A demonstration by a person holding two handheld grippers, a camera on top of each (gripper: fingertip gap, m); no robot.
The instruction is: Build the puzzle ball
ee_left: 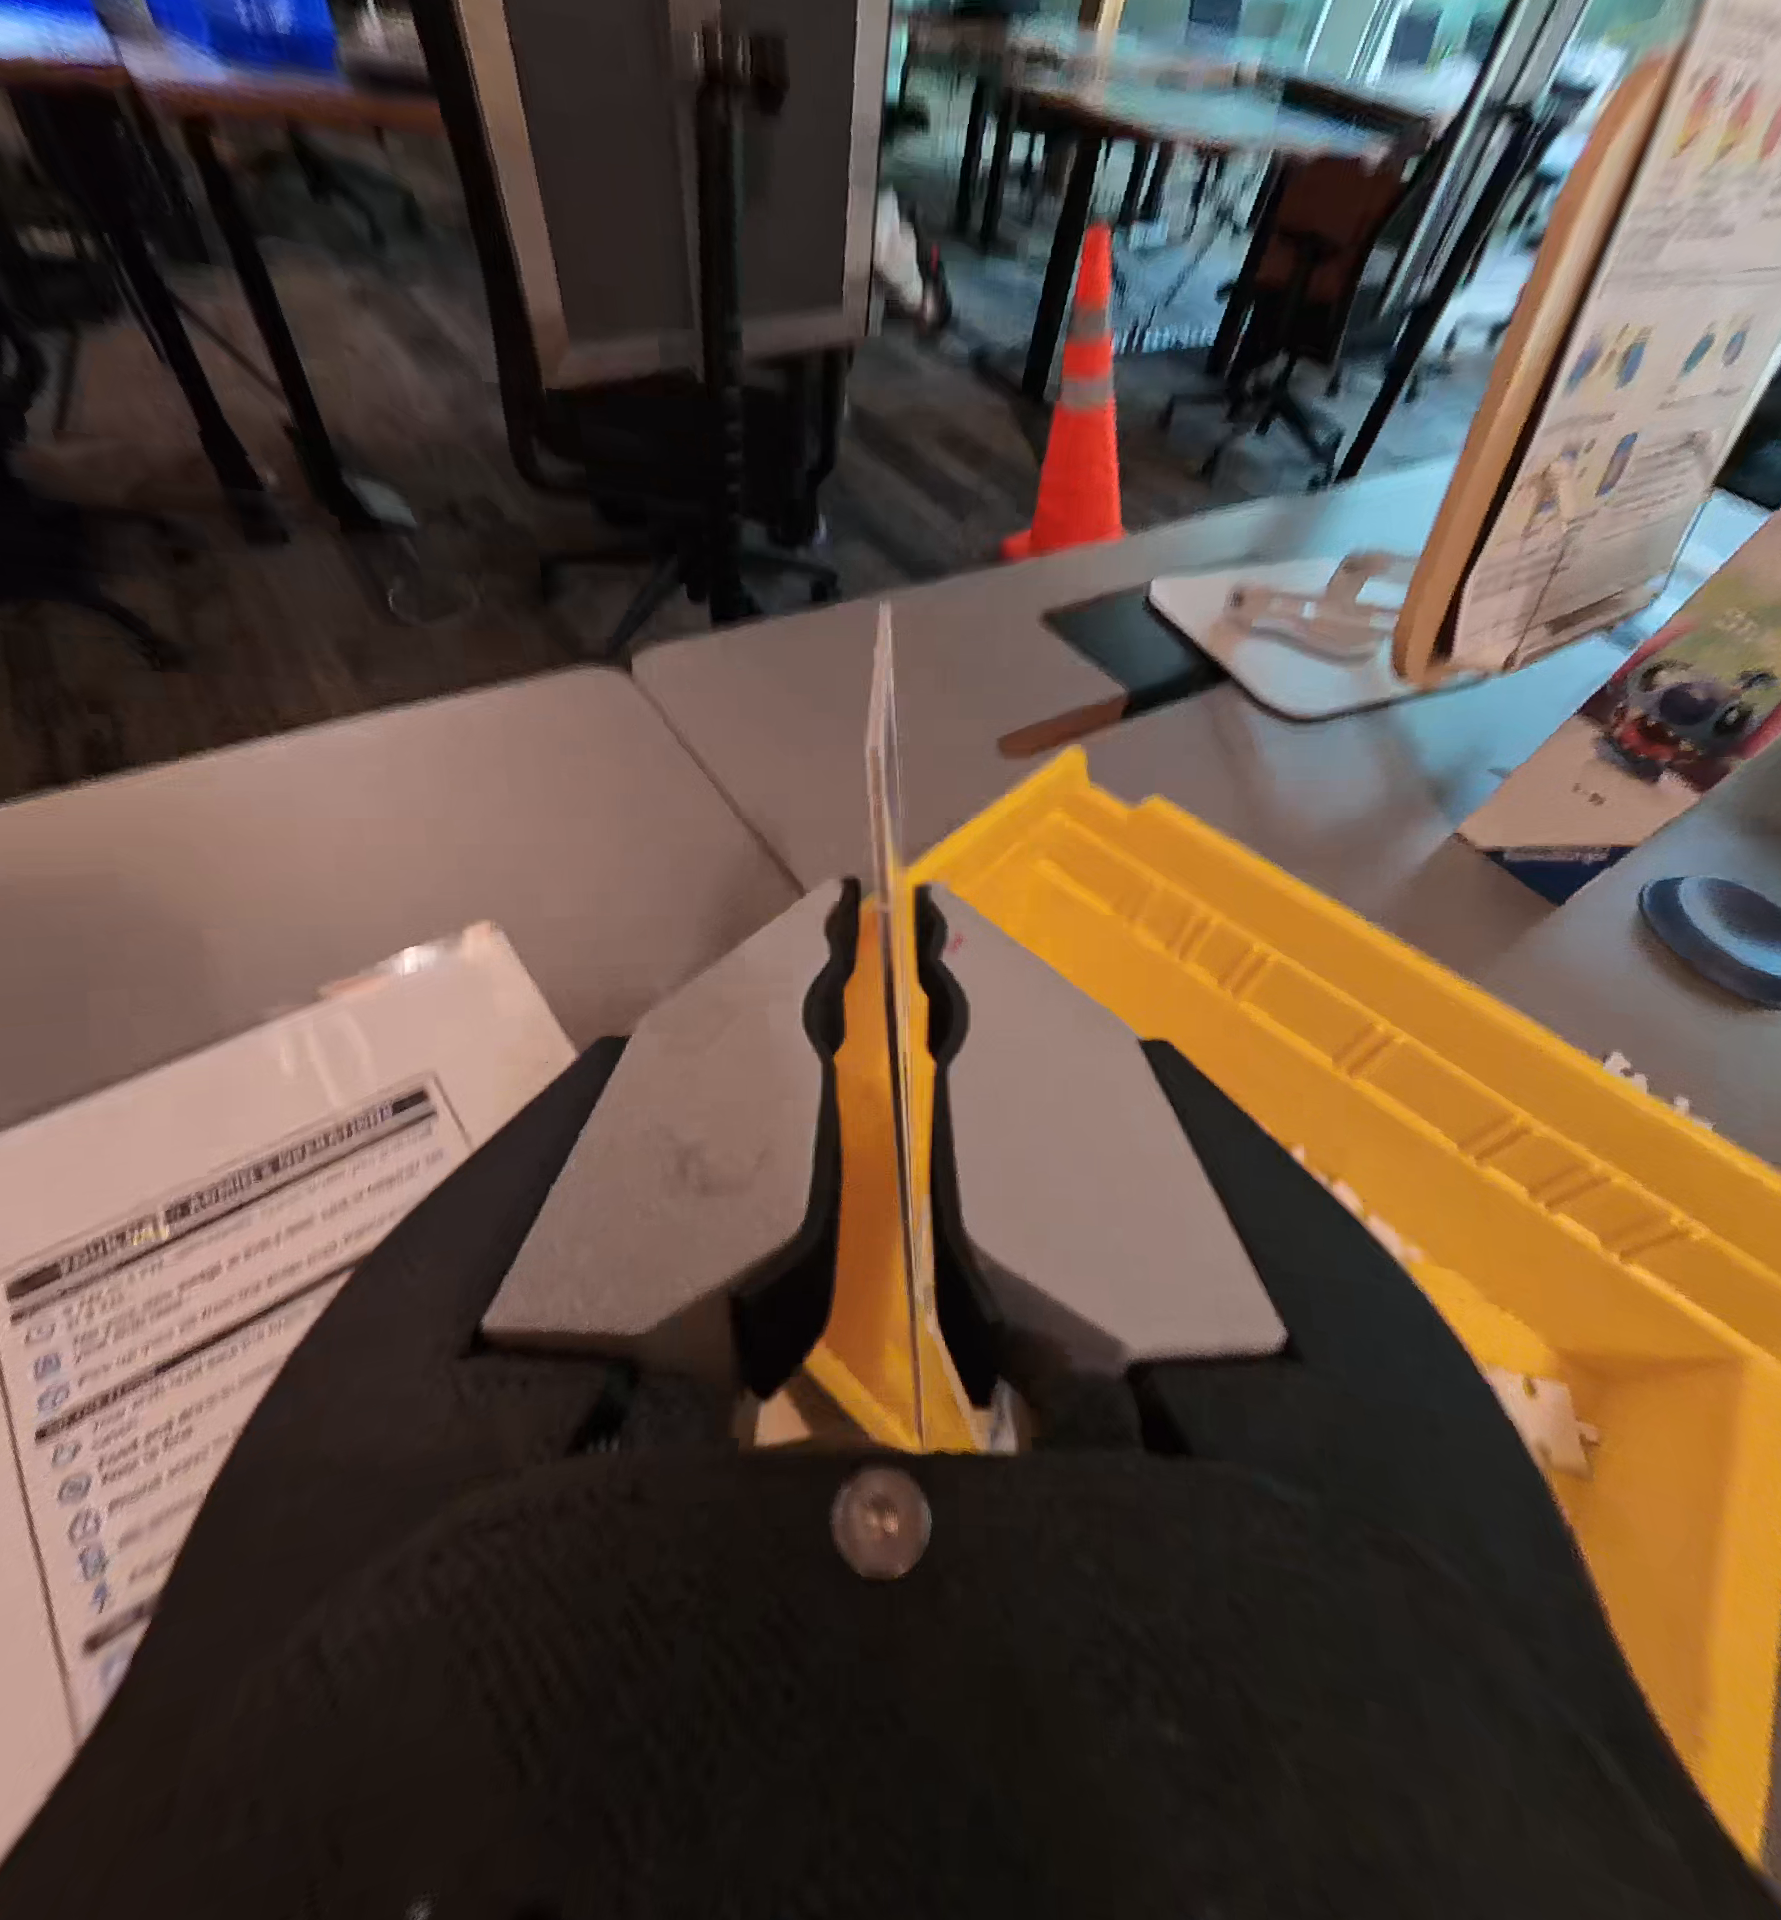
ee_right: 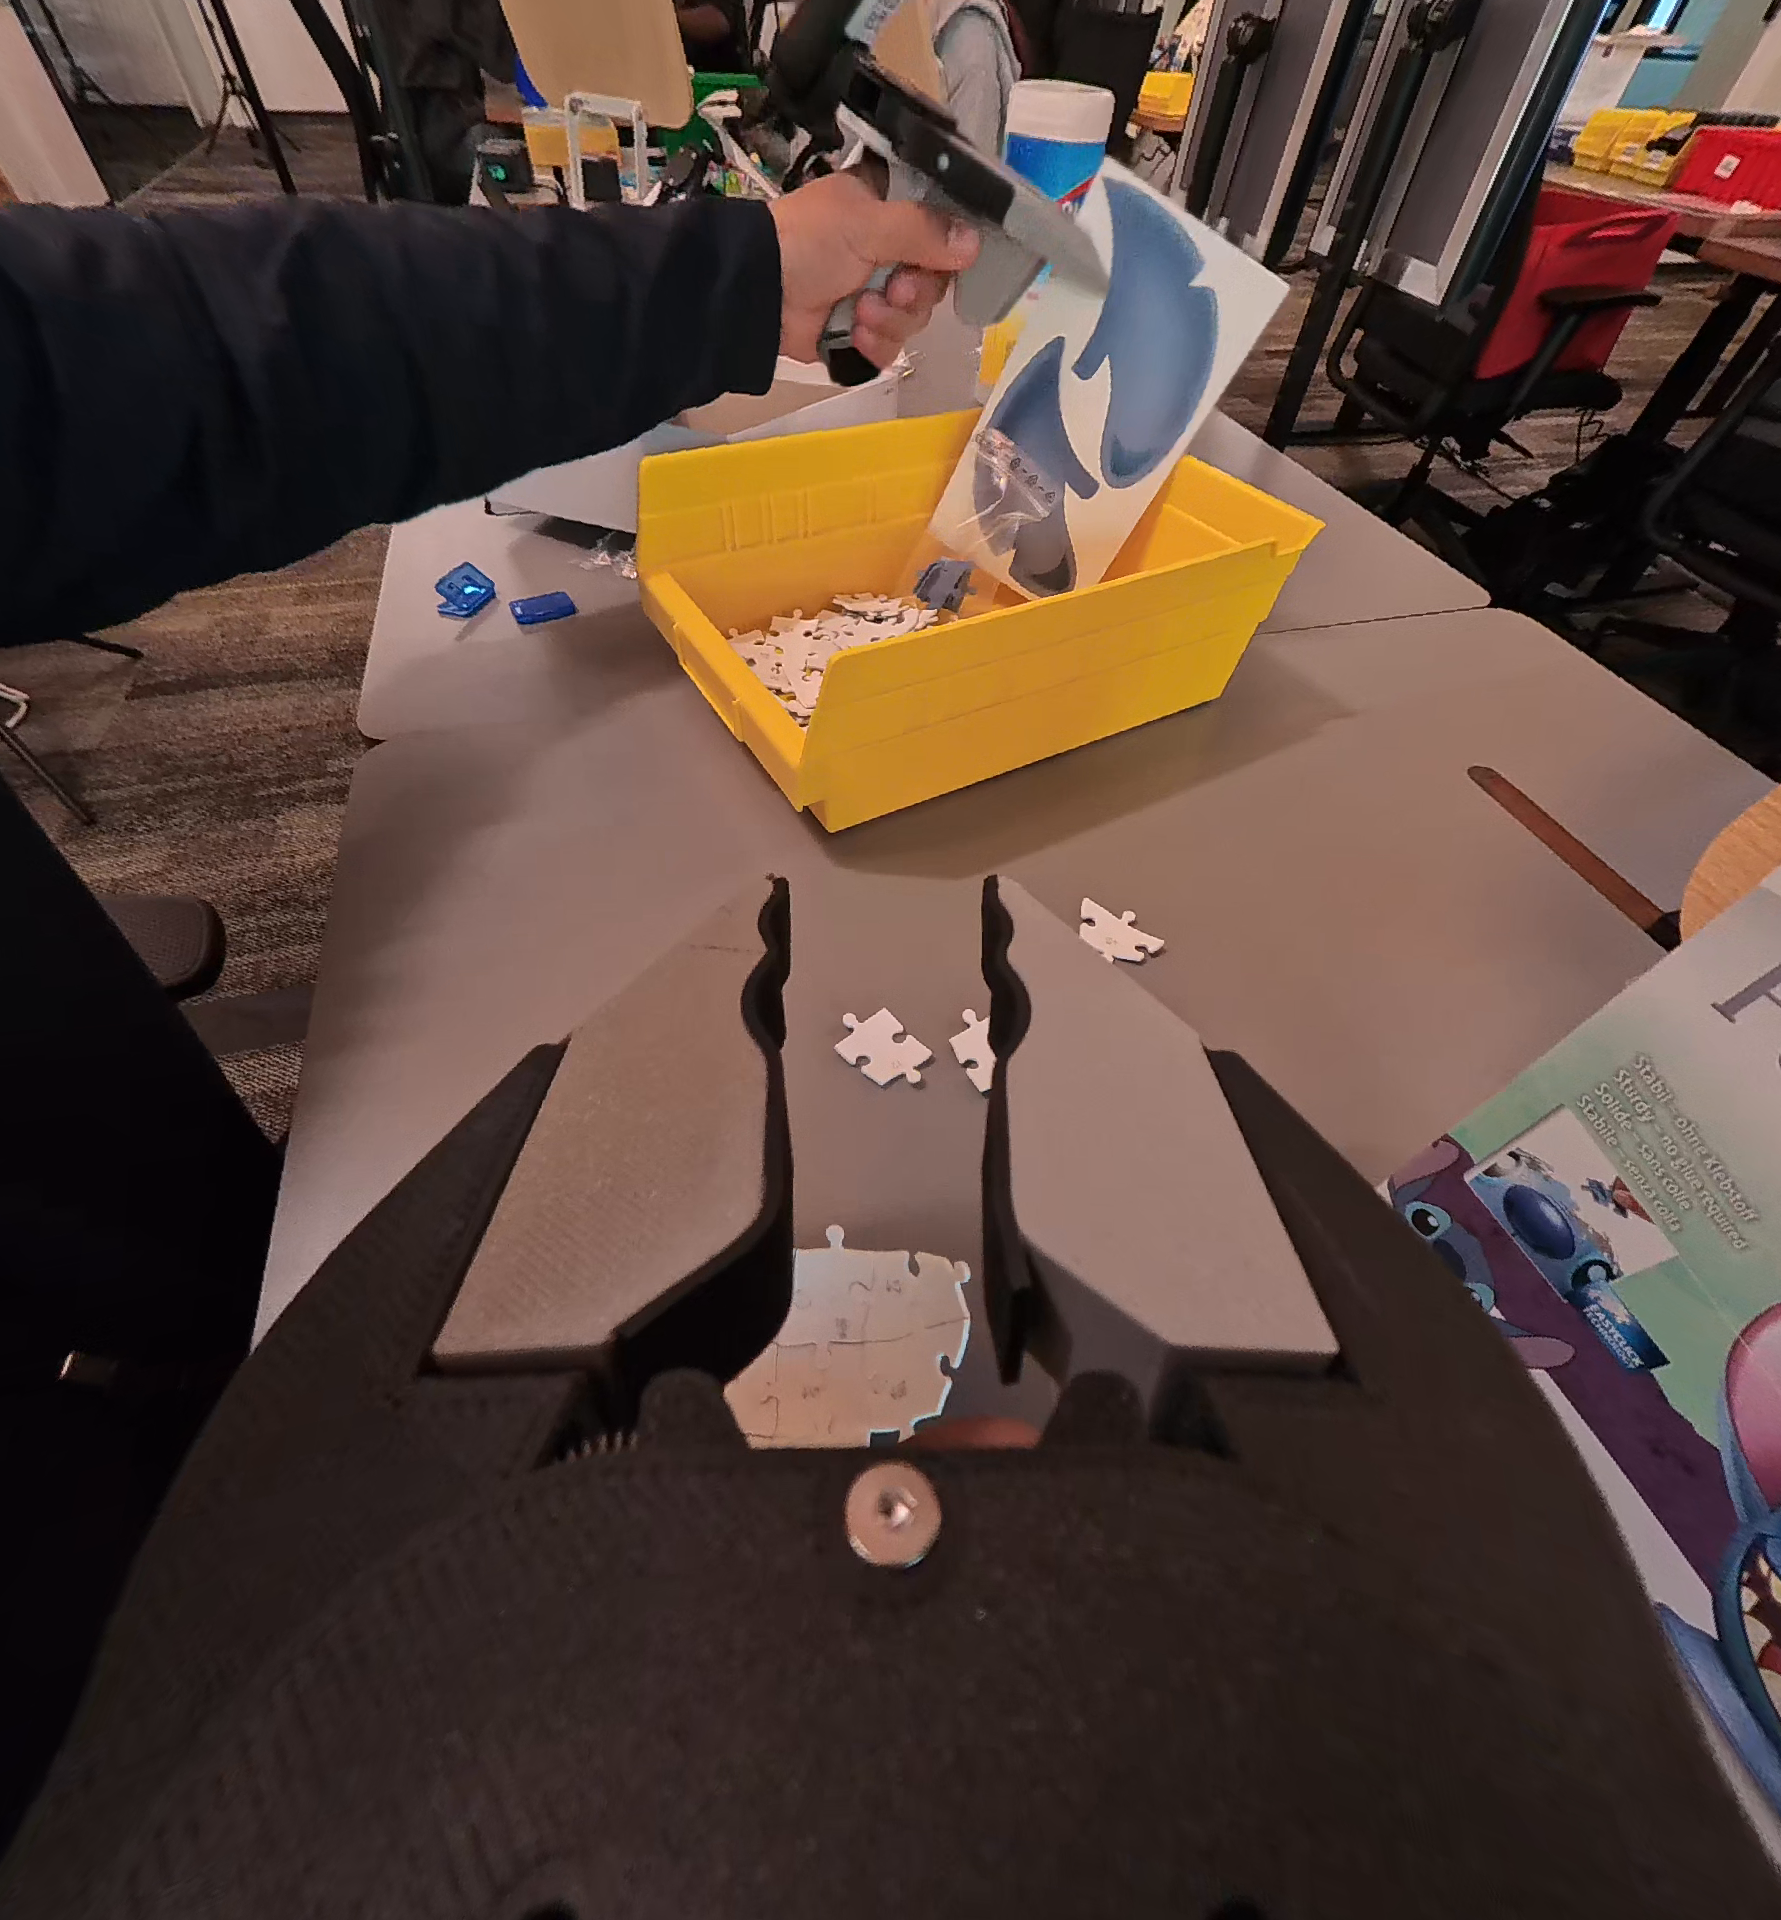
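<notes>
My left gripper (ee_left: 886,904) is shut on a thin white card (ee_left: 884,727), seen edge-on. In the right wrist view a hand holds this gripper (ee_right: 1062,244) above the yellow bin (ee_right: 1021,707). The card (ee_right: 1146,343) bears blue shapes, and a clear bag (ee_right: 1000,488) hangs at its lower end. Several white puzzle pieces (ee_right: 824,634) lie in the bin. My right gripper (ee_right: 884,894) is open and empty over the grey table. Below it lie three loose white pieces (ee_right: 881,1049) and a joined patch of pieces (ee_right: 855,1340).
The puzzle box (ee_right: 1644,1247) lies at the right. Two small blue parts (ee_right: 465,592) lie left of the bin. In the left wrist view there are a printed sheet (ee_left: 190,1247), a stand with an instruction page (ee_left: 1644,312), a blue disc (ee_left: 1727,951) and the bin (ee_left: 1281,1039). There is about 45 cm between the tips of the two grippers.
</notes>
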